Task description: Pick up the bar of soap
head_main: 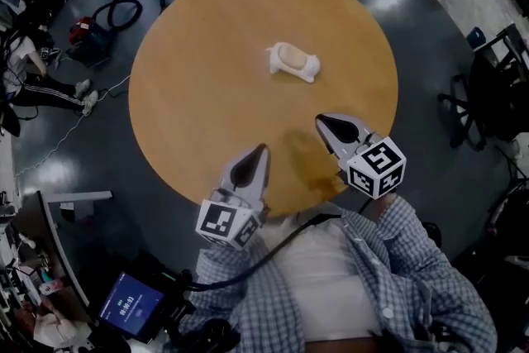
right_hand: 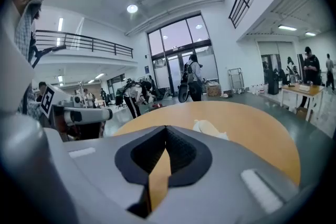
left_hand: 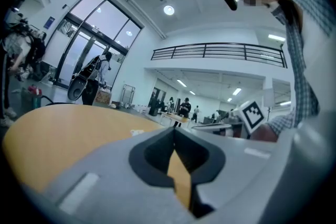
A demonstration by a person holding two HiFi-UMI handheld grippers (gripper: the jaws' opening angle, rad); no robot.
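The right gripper (right_hand: 166,129) is fully closed: its two jaws meet at the tips and only a thin wedge of worktop shows behind them. It holds nothing and touches nothing. The left gripper (left_hand: 174,130) looks the same, with its tips together, nothing between them and nothing gripped. In the head view both hang over the near edge of the worktop (head_main: 190,70), the left gripper (head_main: 262,149) and the right gripper (head_main: 321,121) side by side and apart, tips pointing away from the person.

The bar of soap (head_main: 291,55) lies in a soap dish (head_main: 308,73) near the middle of the worktop, well ahead of both grippers. From the right gripper view, the bar of soap (right_hand: 209,127) sits just beyond the jaws and slightly to their right.

The soap is a pale beige, rounded oval with a smooth, dull surface. The dish is white and lobed at its ends, and it looks like moulded plastic or ceramic. The worktop is round, flat and smooth, in a warm orange-tan wood tone. Each gripper has a matte grey shell with a dark recess lined by ribbed black pads, and each carries a white cube printed with black square markers. The floor (head_main: 99,145) around the worktop is dark grey and glossy.
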